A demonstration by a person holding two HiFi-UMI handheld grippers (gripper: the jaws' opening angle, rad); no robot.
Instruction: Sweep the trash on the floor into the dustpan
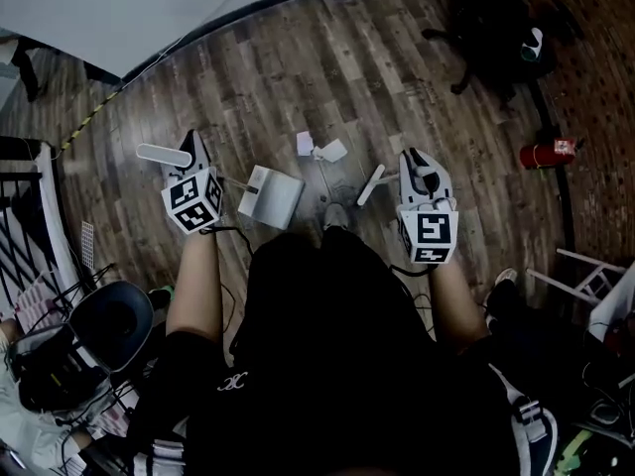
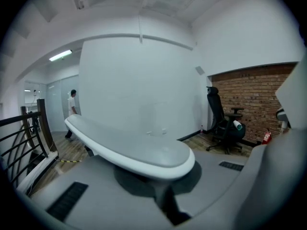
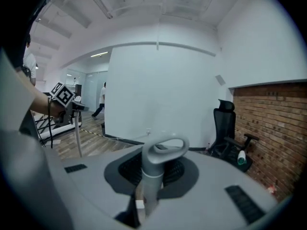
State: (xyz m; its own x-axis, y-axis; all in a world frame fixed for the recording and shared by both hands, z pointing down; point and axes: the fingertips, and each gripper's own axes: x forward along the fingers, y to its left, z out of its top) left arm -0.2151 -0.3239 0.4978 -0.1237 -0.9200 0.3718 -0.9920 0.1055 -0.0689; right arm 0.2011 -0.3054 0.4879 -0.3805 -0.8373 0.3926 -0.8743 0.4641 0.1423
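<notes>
Left gripper [image 1: 194, 162] clamping tight on white long dustpan handle [image 2: 129, 145]; right gripper [image 1: 419, 167] pinching grey loop-topped broom handle [image 3: 154, 164]. White paper scraps [image 1: 322, 148] lying just beyond light grey plastic dustpan [image 1: 270, 196]. Imo: keeping pan lip flat on floor, sweeping scraps nearward with short strokes.

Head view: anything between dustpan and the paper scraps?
Nothing: bare wood floor separates the dustpan from the paper scraps, as the head view shows.

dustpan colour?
Light grey, almost white. The dustpan shows best in the head view.
</notes>
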